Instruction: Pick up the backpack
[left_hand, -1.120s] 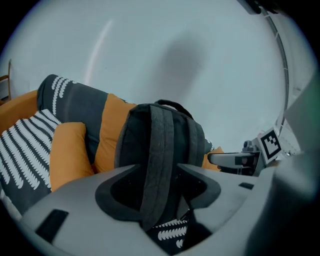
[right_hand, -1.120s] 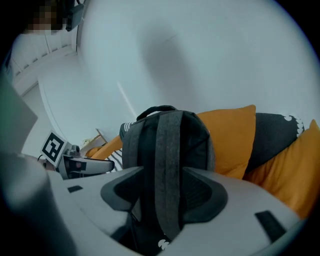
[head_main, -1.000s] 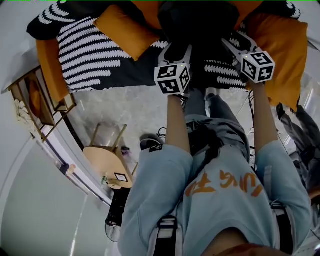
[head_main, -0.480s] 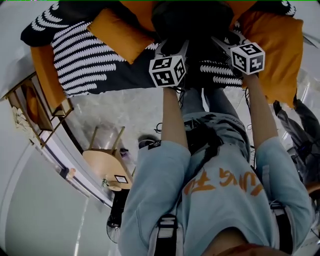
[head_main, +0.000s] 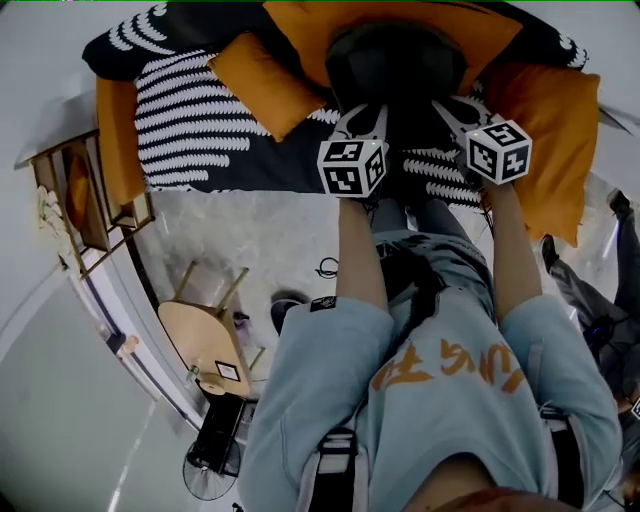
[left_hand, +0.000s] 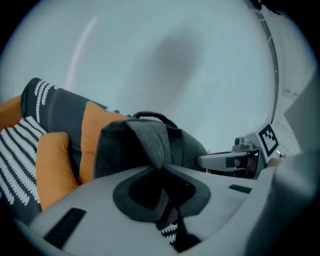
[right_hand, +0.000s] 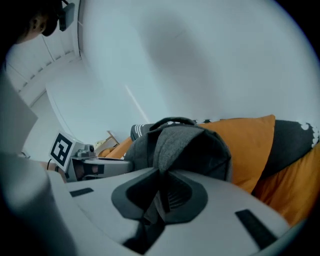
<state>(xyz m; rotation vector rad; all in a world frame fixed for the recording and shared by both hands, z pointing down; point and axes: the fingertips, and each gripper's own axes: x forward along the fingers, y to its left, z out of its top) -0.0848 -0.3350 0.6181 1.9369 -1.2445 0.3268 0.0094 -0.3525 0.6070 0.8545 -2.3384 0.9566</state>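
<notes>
A dark grey backpack (head_main: 395, 60) stands on the sofa against an orange cushion. In the left gripper view its left shoulder strap (left_hand: 152, 142) runs from the backpack (left_hand: 120, 150) down between the jaws of my left gripper (left_hand: 161, 170), which are closing with the strap pinched in them. My right gripper (right_hand: 162, 175) is closing the same way on the other strap (right_hand: 172, 142) of the backpack (right_hand: 205, 150). From the head view, the left gripper (head_main: 365, 110) and right gripper (head_main: 450, 105) sit side by side at the bag's front.
The sofa carries a black-and-white striped blanket (head_main: 190, 120) and orange cushions (head_main: 265, 70) at left and right (head_main: 545, 130). A wooden stool (head_main: 205, 340), a fan (head_main: 210, 470) and a wooden shelf (head_main: 80, 190) stand on the floor to the left.
Both grippers have drawn closer together at the backpack's front and lifted slightly. More of the backpack's rounded top shows in the head view now.
</notes>
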